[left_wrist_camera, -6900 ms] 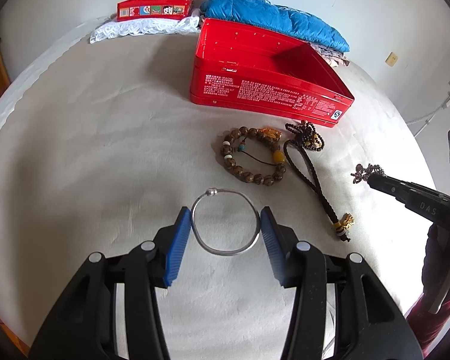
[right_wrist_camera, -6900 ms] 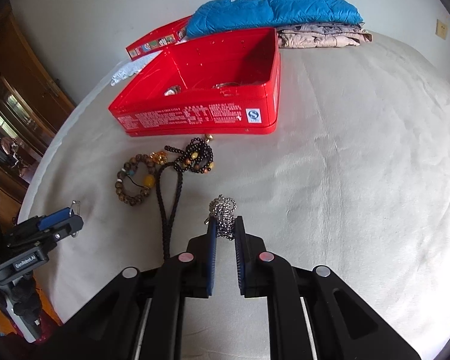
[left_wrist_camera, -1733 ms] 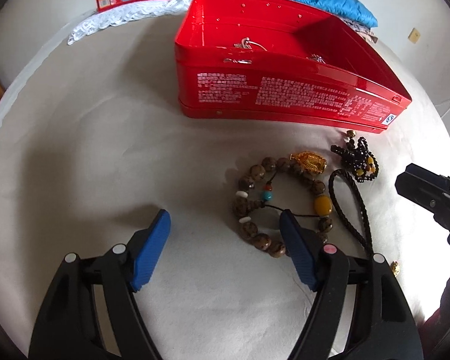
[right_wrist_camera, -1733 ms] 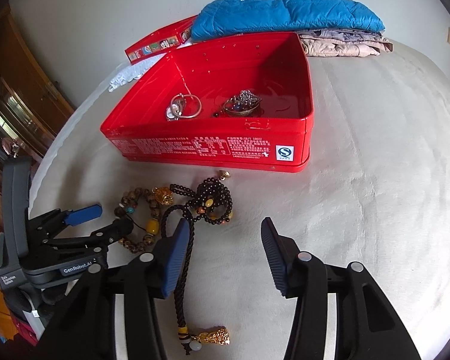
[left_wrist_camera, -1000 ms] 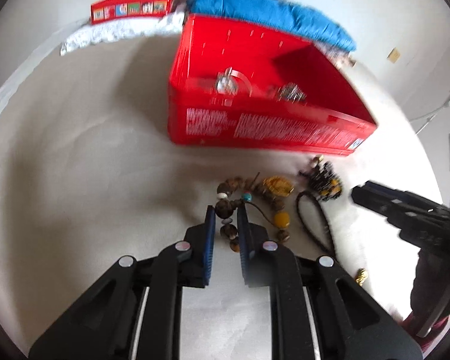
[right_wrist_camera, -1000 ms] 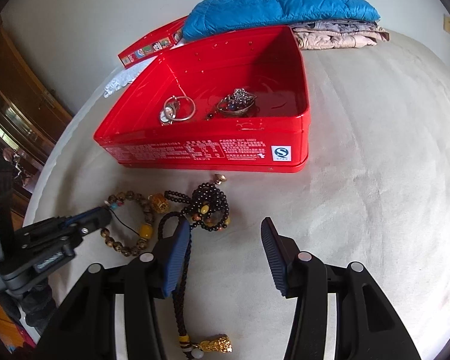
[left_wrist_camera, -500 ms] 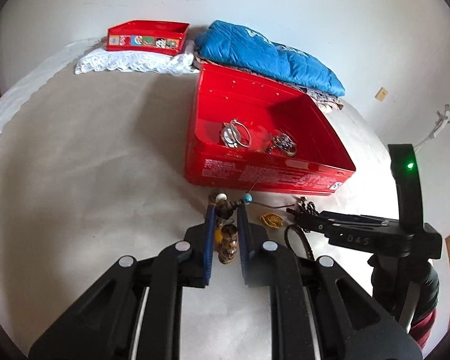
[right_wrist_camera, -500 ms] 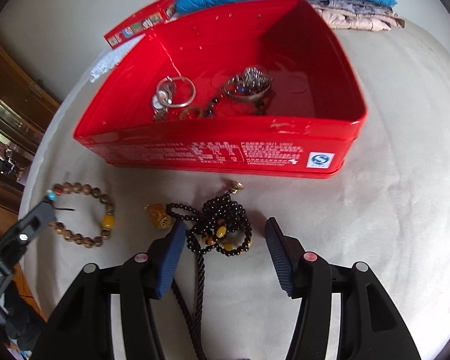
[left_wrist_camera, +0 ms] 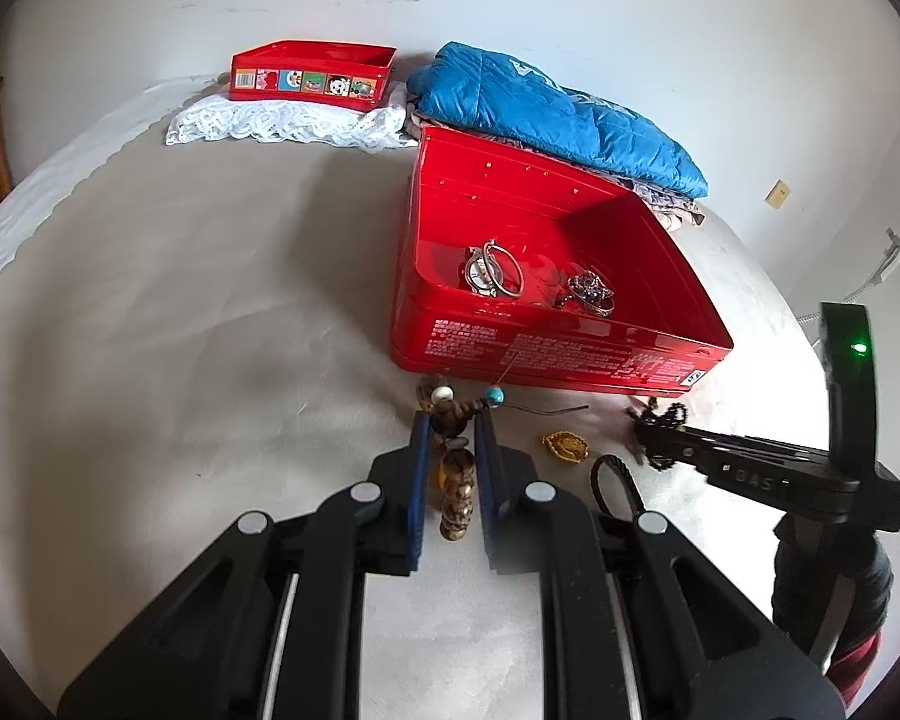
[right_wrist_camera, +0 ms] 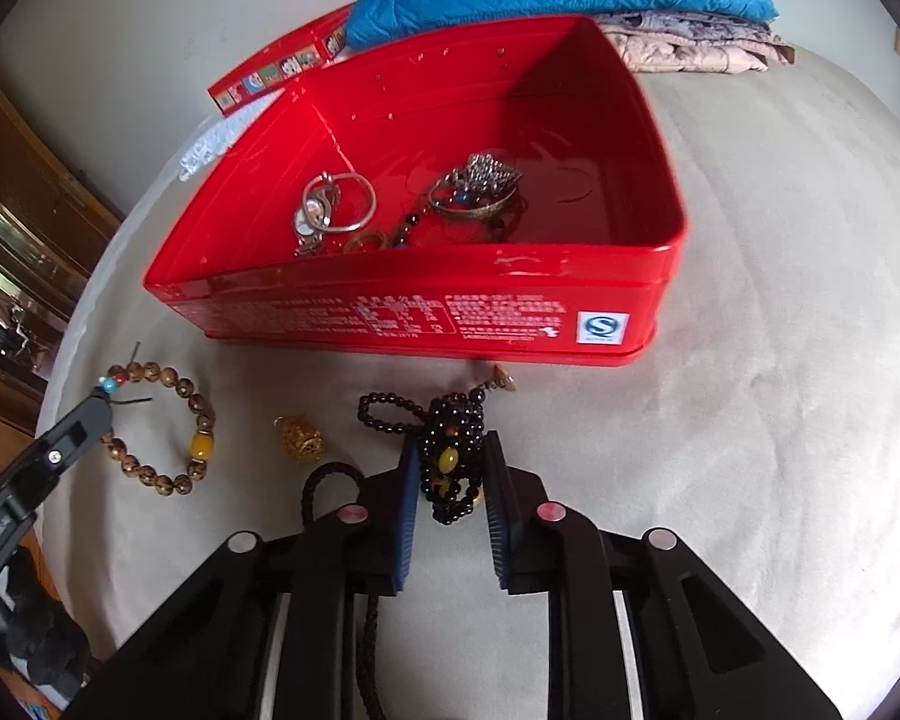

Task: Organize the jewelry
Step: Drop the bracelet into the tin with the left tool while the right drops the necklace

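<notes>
An open red tin point(left_wrist_camera: 570, 354) point(right_wrist_camera: 510, 324) stands on the cream bed and holds a silver bangle point(right_wrist_camera: 345, 204), a watch and a beaded bracelet point(right_wrist_camera: 477, 192). My left gripper point(left_wrist_camera: 453, 420) is shut on the wooden bead bracelet point(left_wrist_camera: 457, 480), which hangs from it above the bed; it also shows in the right wrist view point(right_wrist_camera: 168, 426). My right gripper point(right_wrist_camera: 450, 450) is shut on the black bead necklace point(right_wrist_camera: 453, 450) just in front of the tin. A gold charm point(right_wrist_camera: 300, 438) lies on the bed between the two.
A black braided cord point(right_wrist_camera: 324, 480) runs under the right gripper. A blue quilted jacket point(left_wrist_camera: 546, 114) and folded cloth lie behind the tin. A second red tin lid point(left_wrist_camera: 312, 75) rests on white lace at the back left. A wooden cabinet point(right_wrist_camera: 24, 228) stands left.
My right gripper has closed around the black bead necklace. My left gripper holds the wooden bracelet lifted, much as half a second ago.
</notes>
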A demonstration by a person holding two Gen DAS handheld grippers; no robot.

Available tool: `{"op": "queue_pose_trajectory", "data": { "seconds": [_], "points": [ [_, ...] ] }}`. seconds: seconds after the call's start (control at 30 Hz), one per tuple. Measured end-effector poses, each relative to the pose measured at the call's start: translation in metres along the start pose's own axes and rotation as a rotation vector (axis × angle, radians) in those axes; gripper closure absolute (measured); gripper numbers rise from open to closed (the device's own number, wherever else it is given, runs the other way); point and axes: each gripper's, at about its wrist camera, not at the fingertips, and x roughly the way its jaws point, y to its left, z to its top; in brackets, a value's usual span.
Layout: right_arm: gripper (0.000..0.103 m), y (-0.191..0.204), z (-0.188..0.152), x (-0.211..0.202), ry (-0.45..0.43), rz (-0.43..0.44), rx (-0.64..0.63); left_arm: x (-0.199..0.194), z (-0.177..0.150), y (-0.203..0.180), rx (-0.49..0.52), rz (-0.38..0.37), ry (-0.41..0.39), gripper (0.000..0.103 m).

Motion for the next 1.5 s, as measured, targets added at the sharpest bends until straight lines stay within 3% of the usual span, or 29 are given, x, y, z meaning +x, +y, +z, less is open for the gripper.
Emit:
{"op": "queue_pose_trajectory", "data": {
  "seconds": [0.27,0.53,1.13,1.3,1.5],
  "points": [
    [0.085,-0.006,-0.01,-0.033,-0.088,0.023,-0.004,-0.006,-0.002,0.001,-0.003,-0.009,-0.031,0.09],
    [0.085,-0.003,-0.012,-0.021,-0.053,0.015,-0.007,-0.005,-0.003,-0.001,-0.001,-0.007,-0.033,0.09],
    [0.085,0.002,-0.013,-0.041,-0.087,0.02,-0.025,-0.026,0.002,-0.008,0.004,-0.038,-0.072,0.09],
    [0.085,0.003,-0.005,-0.052,-0.099,0.022,-0.03,-0.038,0.009,-0.017,0.025,-0.059,-0.073,0.09],
    [0.085,0.004,0.021,-0.066,-0.12,0.014,-0.036,-0.053,0.039,-0.033,0.068,-0.073,-0.096,0.09]
  ]
}}
